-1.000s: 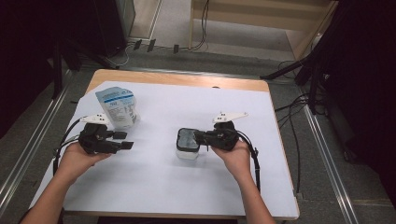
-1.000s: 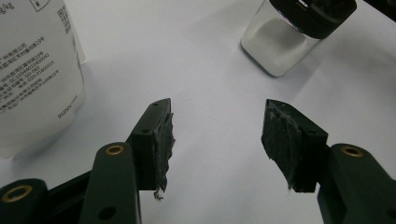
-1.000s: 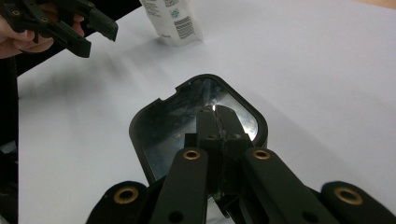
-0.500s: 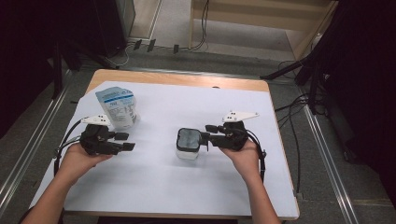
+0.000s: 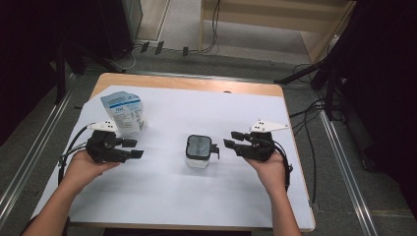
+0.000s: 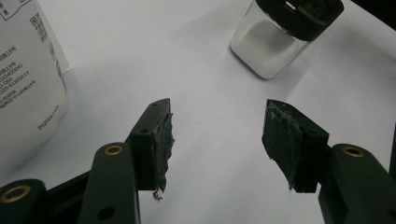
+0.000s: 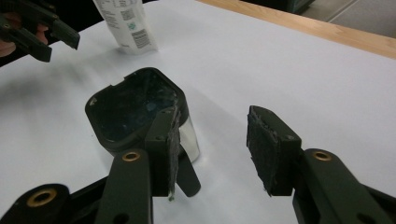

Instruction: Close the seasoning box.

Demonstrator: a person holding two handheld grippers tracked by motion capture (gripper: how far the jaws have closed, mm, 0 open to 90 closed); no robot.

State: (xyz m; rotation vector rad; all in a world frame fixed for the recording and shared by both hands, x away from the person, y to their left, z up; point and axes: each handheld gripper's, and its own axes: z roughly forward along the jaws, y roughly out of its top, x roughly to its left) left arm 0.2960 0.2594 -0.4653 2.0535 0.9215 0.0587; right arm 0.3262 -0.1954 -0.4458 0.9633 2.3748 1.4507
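White paper covers table (image 5: 162,201); black-lidded clear jar (image 5: 198,151) stands mid-sheet. Right claw (image 5: 229,139) just right of jar, jaws just been opening, nothing betw. them. Left claw (image 5: 134,148) released, well left of jar, near white pouch (image 5: 124,113).

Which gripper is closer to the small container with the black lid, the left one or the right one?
Right. The right gripper sits just beside the container, jaws open and empty. The left gripper is farther off, next to the white pouch.

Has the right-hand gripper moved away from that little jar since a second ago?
Yes. The right gripper has drawn back rightward from the jar, which stays put; its jaws have just been opening, empty.
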